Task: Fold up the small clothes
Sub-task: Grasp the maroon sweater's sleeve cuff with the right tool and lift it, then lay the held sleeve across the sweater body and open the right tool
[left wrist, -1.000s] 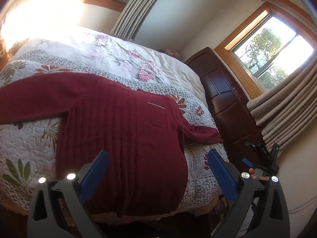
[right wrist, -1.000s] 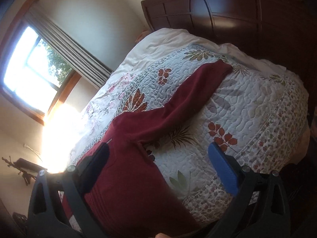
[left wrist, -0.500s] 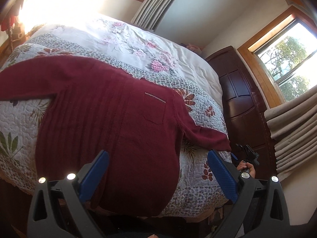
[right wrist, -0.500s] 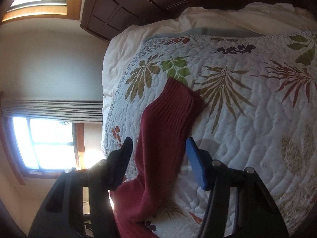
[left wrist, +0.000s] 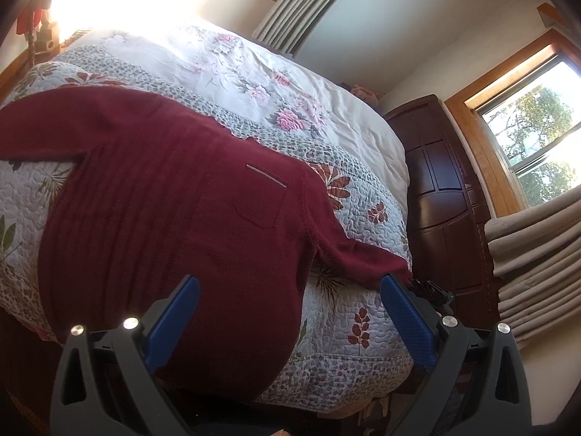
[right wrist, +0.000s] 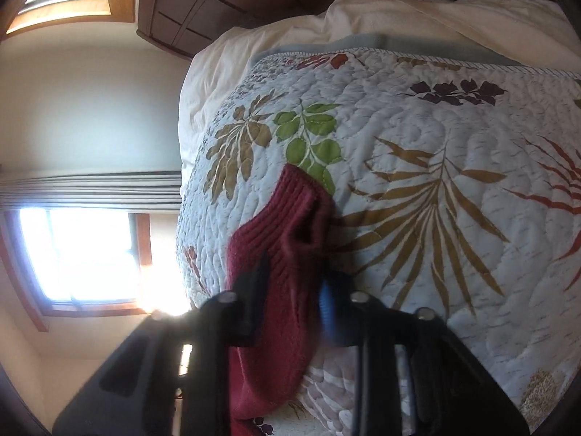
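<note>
- One dark red sweater (left wrist: 174, 225) lies flat on the bed (left wrist: 348, 312), chest up, its hem hanging over the near edge of the mattress.
- Two sleeves on show in the left wrist view: the left sleeve (left wrist: 54, 123) runs out toward the left edge of the picture, the right sleeve (left wrist: 356, 254) stretches toward the bed's right-hand corner.
- One small chest pocket (left wrist: 259, 210) sits on the sweater front, with one thin pale strip (left wrist: 267, 175) just above it.
- The left gripper (left wrist: 290, 312) hangs above the hem, its two blue pads (left wrist: 174, 316) spread wide apart, nothing between them and nothing touched.
- Under the sweater, one quilt (left wrist: 363, 330) printed with leaves; farther back, one pale flowered sheet (left wrist: 254, 80).
- Further right, one dark wooden headboard (left wrist: 443, 196) stands at the bed's end, and one window (left wrist: 537, 145) glows beside a bank of beige curtains (left wrist: 533, 250).
- Over in the right wrist view, the right gripper (right wrist: 294, 287) has its two fingers pinched in on the sleeve just behind the ribbed cuff (right wrist: 297, 210), cloth bunched between them.
- The cuff itself rests on the quilt, tip touching one green leaf print (right wrist: 312, 138).
- The right gripper is blurred, so the exact pad contact is hard to read.
</note>
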